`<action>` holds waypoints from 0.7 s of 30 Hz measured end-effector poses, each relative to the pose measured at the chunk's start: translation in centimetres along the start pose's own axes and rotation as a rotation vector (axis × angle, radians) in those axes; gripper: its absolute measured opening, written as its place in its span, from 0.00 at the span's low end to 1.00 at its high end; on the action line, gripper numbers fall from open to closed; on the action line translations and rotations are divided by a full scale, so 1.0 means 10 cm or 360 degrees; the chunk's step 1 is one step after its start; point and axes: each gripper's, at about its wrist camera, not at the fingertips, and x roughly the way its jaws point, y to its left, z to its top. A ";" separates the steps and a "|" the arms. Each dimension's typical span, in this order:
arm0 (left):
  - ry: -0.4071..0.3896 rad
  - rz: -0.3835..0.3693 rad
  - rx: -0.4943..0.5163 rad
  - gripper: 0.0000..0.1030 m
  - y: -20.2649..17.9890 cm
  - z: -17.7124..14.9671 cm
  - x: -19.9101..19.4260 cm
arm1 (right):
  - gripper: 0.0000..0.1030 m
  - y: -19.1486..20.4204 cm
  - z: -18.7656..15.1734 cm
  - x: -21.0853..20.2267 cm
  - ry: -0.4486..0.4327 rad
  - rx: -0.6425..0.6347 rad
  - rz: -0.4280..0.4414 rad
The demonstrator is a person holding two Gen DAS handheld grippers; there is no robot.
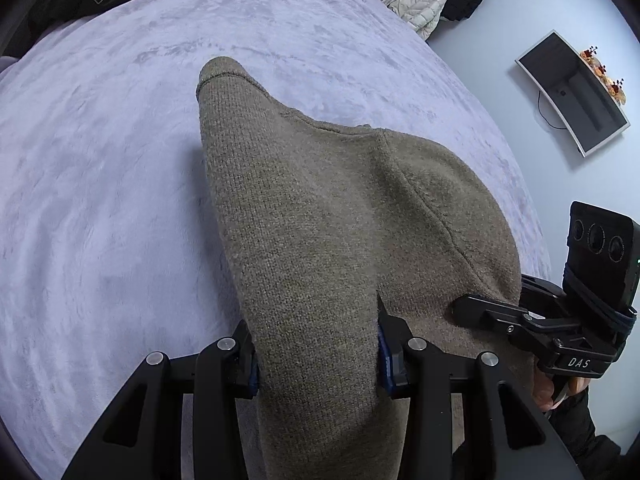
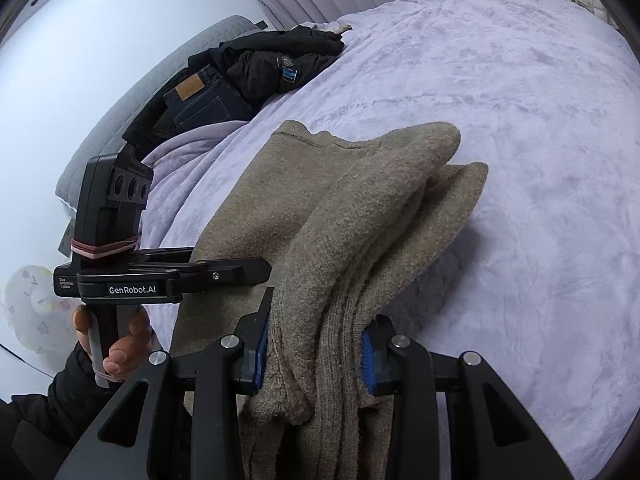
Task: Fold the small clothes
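Lying over a wide bed (image 1: 100, 160) with a fuzzy pale purple cover: a brown knit garment (image 1: 320, 208). Pinching its near edge with the left hand-held gripper (image 1: 316, 354), closed tight on one layer. Squeezing a thick bunch of folded layers with the right hand-held gripper (image 2: 316, 354), likely lifting both ends evenly for a neat fold. Seeing no boxes or baskets anywhere.

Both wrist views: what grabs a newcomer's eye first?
The taupe knit garment, fills the centre of both views, clamped near each camera by the left tongs and the right tongs. Under it spreads the lilac plush blanket, with a dark clothes pile at its far edge.
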 end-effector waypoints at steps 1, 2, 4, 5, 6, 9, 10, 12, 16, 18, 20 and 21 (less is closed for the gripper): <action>0.0004 0.0019 -0.0003 0.44 0.04 -0.03 0.06 | 0.37 -0.02 -0.03 0.06 0.0018 -0.0015 -0.0017; 0.0003 0.0037 -0.0017 0.50 0.09 -0.06 0.11 | 0.38 -0.04 -0.07 0.14 0.0042 -0.0030 -0.0059; -0.0037 0.0115 -0.0020 0.73 0.16 -0.14 0.13 | 0.46 -0.13 -0.11 0.27 0.0098 -0.0026 -0.0151; -0.0074 0.0185 -0.0019 0.85 0.19 -0.18 0.08 | 0.54 -0.18 -0.12 0.29 0.0110 -0.0012 -0.0211; -0.0106 0.0215 -0.0015 0.88 0.20 -0.22 0.02 | 0.61 -0.24 -0.13 0.28 0.0102 0.0013 -0.0248; -0.0213 0.0263 0.0010 0.88 0.22 -0.30 -0.28 | 0.63 -0.24 -0.15 0.03 0.0013 -0.0002 -0.0299; -0.0276 0.0261 0.0049 0.88 0.17 -0.35 -0.42 | 0.63 -0.16 -0.17 -0.09 -0.0034 -0.0071 -0.0356; -0.0354 0.0184 0.0189 0.88 0.00 -0.38 -0.60 | 0.63 0.11 -0.24 -0.28 -0.0118 -0.0309 -0.0488; -0.0365 0.0115 0.0545 0.88 -0.51 -0.47 -0.52 | 0.63 0.78 -0.50 -0.30 -0.0130 -0.0904 -0.0511; -0.0321 0.0130 0.0674 0.88 -0.66 -0.53 -0.36 | 0.63 0.95 -0.64 -0.19 -0.0065 -0.1071 -0.0442; -0.0247 0.0201 0.0718 0.88 -0.69 -0.54 -0.15 | 0.63 0.99 -0.74 -0.01 0.0043 -0.1165 -0.0444; -0.0200 0.0263 0.0702 0.88 -0.64 -0.54 -0.03 | 0.63 0.95 -0.79 0.10 0.0103 -0.1191 -0.0487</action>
